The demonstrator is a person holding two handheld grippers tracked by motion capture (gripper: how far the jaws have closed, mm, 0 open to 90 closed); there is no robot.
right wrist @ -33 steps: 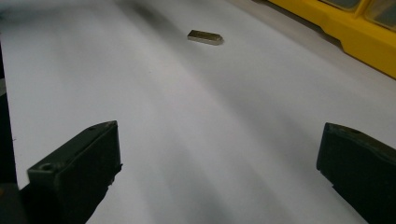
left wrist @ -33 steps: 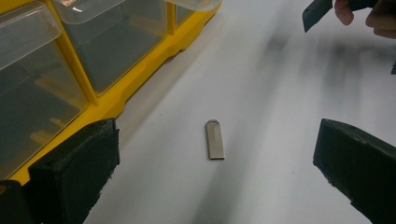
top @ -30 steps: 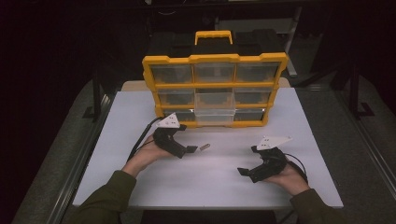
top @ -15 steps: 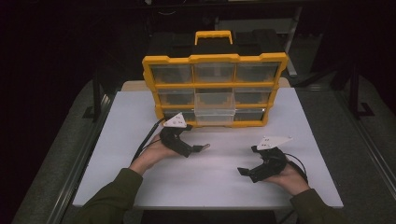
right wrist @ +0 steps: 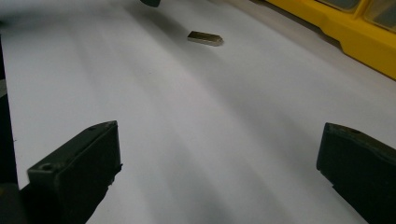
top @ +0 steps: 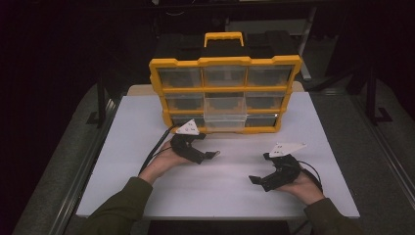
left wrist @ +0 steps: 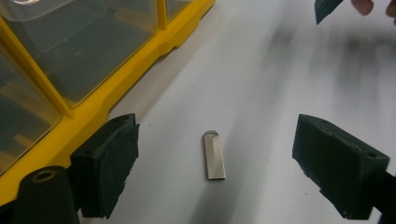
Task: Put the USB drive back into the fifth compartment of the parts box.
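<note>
A small silver USB stick (left wrist: 214, 155) lies flat on the white table (top: 147, 122), just in front of the yellow drawer organizer (top: 225, 93). My left gripper (left wrist: 217, 125) stands over the stick. Its jaws have just been closing; the stick lies between them, untouched by either black pad (left wrist: 109, 161). In the high view the left gripper (top: 208, 155) points right at the stick (top: 215, 153). My right gripper (top: 259, 169) rests open at the table's right, with nothing between its jaws (right wrist: 219, 140). From there the stick (right wrist: 204, 38) shows farther off.
The organizer (left wrist: 116, 88) has clear drawers in a yellow frame; its middle drawer (top: 224, 110) is pulled out a little. Its yellow base (right wrist: 355, 37) runs close beside the stick. Dark floor and a metal frame surround the table.
My left gripper has edged to the right, so its jaws now straddle the stick, and they stand a little narrower. The right gripper has not moved.
</note>
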